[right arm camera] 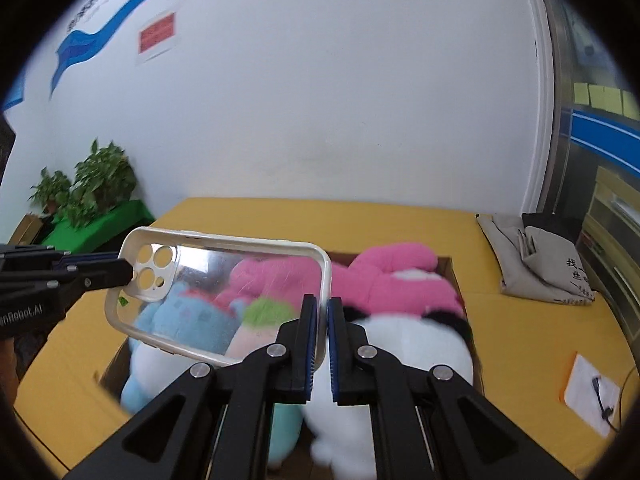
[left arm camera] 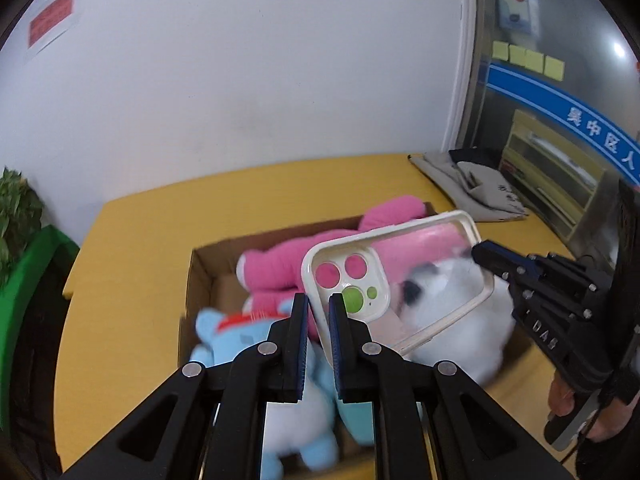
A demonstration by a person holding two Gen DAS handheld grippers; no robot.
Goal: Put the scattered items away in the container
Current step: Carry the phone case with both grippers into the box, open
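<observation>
A clear phone case (left arm camera: 400, 276) with a white rim is held above an open cardboard box (left arm camera: 204, 276). My left gripper (left arm camera: 319, 312) is shut on its camera end. My right gripper (right arm camera: 322, 316) is shut on its other end; it shows in the left wrist view (left arm camera: 486, 258) too. The case (right arm camera: 224, 292) hangs level over the box (right arm camera: 450, 268). Inside lie a pink plush (left arm camera: 280, 268), a blue plush (left arm camera: 224, 332) and a white panda plush (left arm camera: 460, 308). The left gripper appears in the right wrist view (right arm camera: 120, 270).
The box sits on a yellow table (left arm camera: 140, 248). A folded grey cloth bag (right arm camera: 536, 264) lies at the back right. An orange-edged card with a cable (right arm camera: 596, 394) lies at the right. Potted plants on a green stand (right arm camera: 88, 192) are left of the table.
</observation>
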